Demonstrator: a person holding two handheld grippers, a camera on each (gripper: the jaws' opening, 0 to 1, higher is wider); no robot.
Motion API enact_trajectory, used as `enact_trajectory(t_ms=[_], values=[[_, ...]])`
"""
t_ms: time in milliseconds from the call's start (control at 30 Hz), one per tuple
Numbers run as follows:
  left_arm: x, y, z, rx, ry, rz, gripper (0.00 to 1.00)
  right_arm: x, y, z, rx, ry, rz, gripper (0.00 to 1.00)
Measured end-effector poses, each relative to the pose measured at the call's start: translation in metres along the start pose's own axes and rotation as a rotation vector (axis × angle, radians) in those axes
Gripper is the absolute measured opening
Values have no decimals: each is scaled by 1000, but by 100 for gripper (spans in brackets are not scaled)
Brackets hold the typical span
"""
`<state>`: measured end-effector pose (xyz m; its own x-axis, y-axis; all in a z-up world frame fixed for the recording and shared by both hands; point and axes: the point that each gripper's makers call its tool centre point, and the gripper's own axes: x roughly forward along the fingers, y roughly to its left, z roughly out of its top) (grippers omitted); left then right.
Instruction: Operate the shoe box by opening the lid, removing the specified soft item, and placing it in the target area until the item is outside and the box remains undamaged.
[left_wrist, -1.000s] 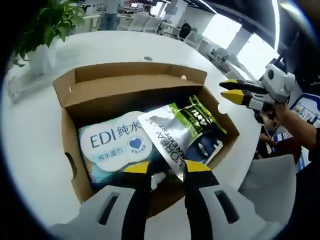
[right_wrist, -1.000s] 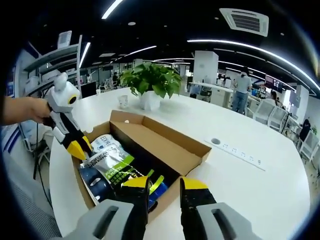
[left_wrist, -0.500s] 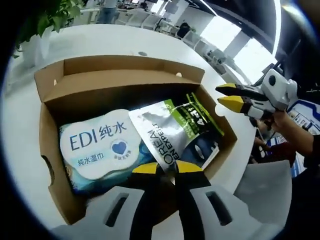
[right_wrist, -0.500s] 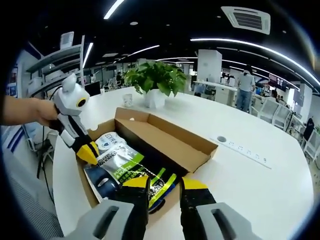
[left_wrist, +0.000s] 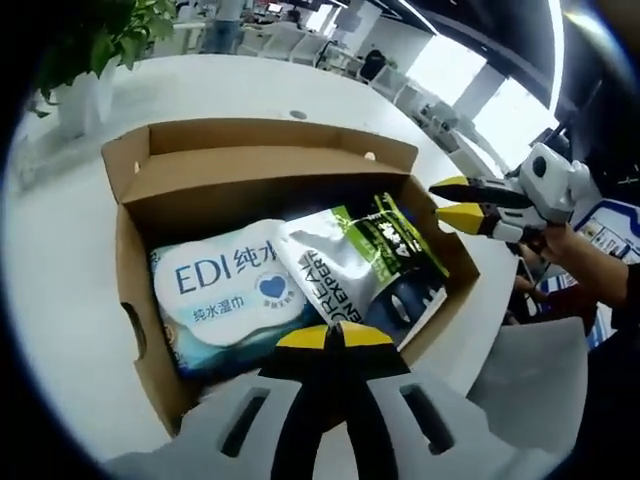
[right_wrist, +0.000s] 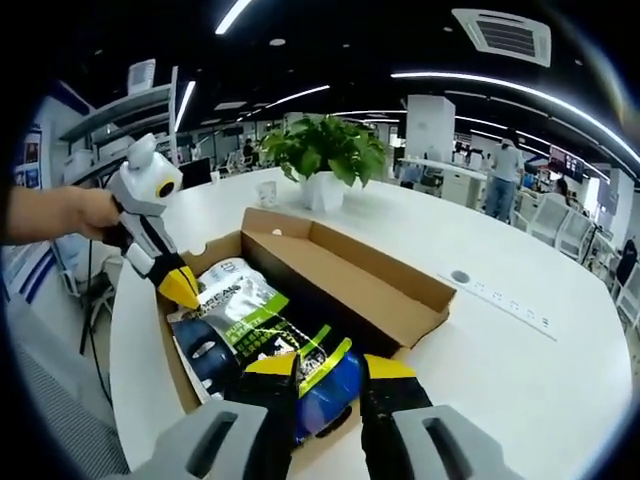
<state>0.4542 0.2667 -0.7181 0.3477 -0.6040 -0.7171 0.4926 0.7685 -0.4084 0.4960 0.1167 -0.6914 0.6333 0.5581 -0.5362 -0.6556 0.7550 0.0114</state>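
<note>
- The left gripper (left_wrist: 335, 335) is pinching its fingers (left_wrist: 300, 337) tight on the near corner of the silver pouch (left_wrist: 335, 265). You can see this from the side in the right gripper view too.
- The right gripper (right_wrist: 325, 367) is holding nothing. Its fingers (right_wrist: 268, 366) are spread apart just above the far end of the box.
- The silver pouch is lying inside the shoe box (left_wrist: 140, 300), leaning on the white wipes pack (left_wrist: 230, 285) and a dark packet (left_wrist: 410, 290).
- The lid (left_wrist: 270, 165) is already folded back, so the opening step looks done.
- The step now looks like taking the pouch out.
- Next, I think the left gripper needs to be lifting it straight up, gently, clear of the box walls, then setting it on the white bench (left_wrist: 60, 250).
</note>
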Motion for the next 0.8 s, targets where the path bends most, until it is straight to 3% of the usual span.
enact_trajectory(t_ms=[300,800], values=[[-7,12,0,15,4,29,1,16,13,0,1,21,35,20],[-5,21,2,24,1,50,1,39,17,-8,54,64,64,20]])
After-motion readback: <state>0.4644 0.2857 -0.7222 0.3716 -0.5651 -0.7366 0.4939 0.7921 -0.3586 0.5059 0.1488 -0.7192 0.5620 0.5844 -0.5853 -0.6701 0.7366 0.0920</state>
